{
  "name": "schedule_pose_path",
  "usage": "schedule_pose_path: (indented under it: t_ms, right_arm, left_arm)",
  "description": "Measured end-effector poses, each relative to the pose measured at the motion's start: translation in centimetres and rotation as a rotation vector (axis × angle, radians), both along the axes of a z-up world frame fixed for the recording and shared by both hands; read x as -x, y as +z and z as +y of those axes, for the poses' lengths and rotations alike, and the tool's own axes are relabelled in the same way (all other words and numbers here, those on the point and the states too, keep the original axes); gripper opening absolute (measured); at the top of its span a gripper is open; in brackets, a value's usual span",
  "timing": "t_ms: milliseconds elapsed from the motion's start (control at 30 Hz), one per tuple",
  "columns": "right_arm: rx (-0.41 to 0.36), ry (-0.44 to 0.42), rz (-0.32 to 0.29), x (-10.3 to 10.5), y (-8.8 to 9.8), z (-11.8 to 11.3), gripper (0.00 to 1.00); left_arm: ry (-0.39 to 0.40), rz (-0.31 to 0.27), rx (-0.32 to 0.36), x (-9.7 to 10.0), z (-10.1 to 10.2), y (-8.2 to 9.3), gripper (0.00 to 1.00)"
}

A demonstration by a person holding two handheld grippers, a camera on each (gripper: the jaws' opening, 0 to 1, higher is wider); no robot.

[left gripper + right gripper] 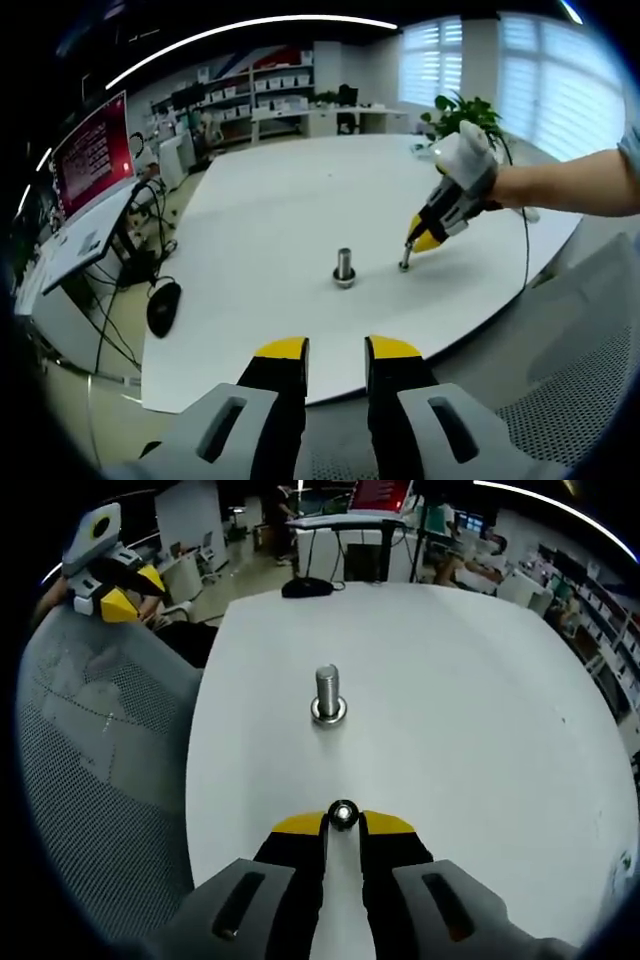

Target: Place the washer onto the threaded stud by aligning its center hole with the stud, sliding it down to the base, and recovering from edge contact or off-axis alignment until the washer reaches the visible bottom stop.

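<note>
A: How far along is this looking?

B: Early, I'd say. The stud is standing upright on the white table, and there is a ring-shaped base at its foot. Whether that ring is a flange or a washer already seated, I cannot tell. The washer for this job is sitting between the tips of the right gripper, short of the stud and not yet over it.

A: So what is left?

B: By my judgement, nearly everything: carrying it over the stud, lining the hole up with the top, and sliding it down to the base.

A: And the right gripper, how is it holding?

B: Its jaws are drawn close together and pinching the washer by its rim, with the hole facing the camera in the right gripper view. In the left gripper view, the right gripper is pointing down toward the table, just beside the stud, with a small piece at its tip near the surface.

A: What is the left one doing?

B: The left gripper is hanging back at the table edge, jaws spread with a clear gap, holding nothing. From the right gripper view it is sitting off by the mesh chair, well apart from the stud.
</note>
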State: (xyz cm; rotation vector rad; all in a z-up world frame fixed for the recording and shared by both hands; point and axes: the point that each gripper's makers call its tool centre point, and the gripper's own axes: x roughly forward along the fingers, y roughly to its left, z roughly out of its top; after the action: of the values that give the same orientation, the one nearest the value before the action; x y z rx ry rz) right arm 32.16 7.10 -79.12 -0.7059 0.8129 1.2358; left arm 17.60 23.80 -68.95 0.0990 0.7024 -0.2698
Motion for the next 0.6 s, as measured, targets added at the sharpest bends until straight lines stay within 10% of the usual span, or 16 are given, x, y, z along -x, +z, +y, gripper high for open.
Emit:
schedule_pose_path:
  t_ms: [600]
  right_arm:
    - [0.165, 0.044, 0.032, -0.3, -4.5, -0.8, 0.20]
  left_arm:
    - [0.000, 0.007, 0.000, 0.1, 0.0, -0.1, 0.20]
